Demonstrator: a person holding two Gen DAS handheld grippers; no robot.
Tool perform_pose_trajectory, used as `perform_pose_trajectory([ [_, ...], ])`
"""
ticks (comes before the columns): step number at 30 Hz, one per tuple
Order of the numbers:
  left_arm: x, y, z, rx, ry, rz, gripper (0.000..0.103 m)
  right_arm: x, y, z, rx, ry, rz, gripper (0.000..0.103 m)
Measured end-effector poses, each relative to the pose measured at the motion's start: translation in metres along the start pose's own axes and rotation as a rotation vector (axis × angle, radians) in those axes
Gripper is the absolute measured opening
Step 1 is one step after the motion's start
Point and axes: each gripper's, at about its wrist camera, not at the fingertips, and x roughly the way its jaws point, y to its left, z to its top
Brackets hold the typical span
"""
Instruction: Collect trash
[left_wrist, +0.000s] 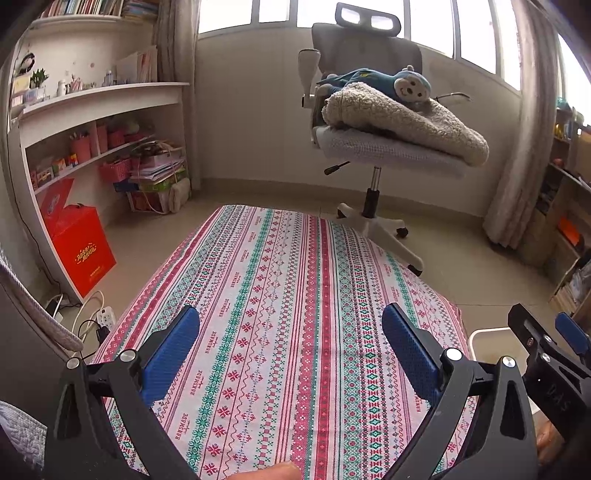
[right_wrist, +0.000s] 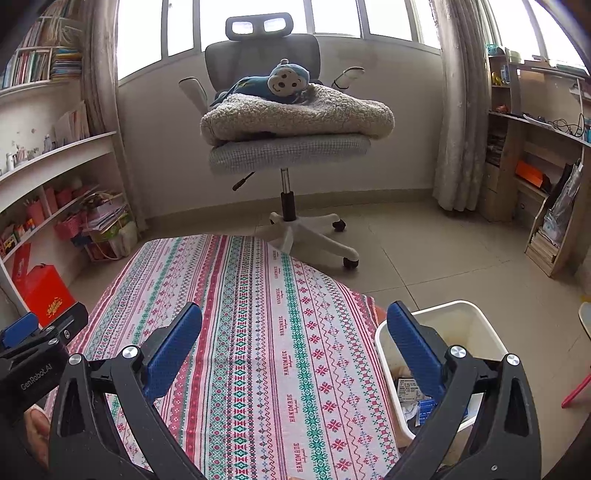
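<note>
A white trash bin (right_wrist: 476, 325) stands on the floor at the table's right edge, with paper scraps and wrappers (right_wrist: 410, 391) inside; its rim shows in the left wrist view (left_wrist: 491, 334). My left gripper (left_wrist: 291, 332) is open and empty above the patterned tablecloth (left_wrist: 280, 295). My right gripper (right_wrist: 293, 330) is open and empty above the same cloth (right_wrist: 258, 314), its right finger over the bin's near corner. Each gripper shows at the edge of the other's view, the right one (left_wrist: 550, 343) and the left one (right_wrist: 33, 339). No trash shows on the cloth.
An office chair (right_wrist: 288, 147) with a fleece blanket and a blue plush monkey (right_wrist: 280, 79) stands beyond the table. White shelves (left_wrist: 92, 110) and a red box (left_wrist: 79, 243) are on the left. A wooden shelf unit (right_wrist: 535, 166) is on the right. A power strip (left_wrist: 105, 317) lies on the floor.
</note>
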Motion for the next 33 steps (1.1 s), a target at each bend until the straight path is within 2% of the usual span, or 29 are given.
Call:
perform_pose_trajectory([
  [20,-0.0005,-0.0005,-0.0007,0.006,-0.002,0.003,0.096,0.0003,0.0006,-0.0010,-0.004,0.003,0.003,0.096],
  [33,-0.0061,-0.0025,-0.0003,0.005,-0.042,-0.041,0.092,0.0007,0.0012,-0.0027,-0.006,0.006,0.002,0.096],
])
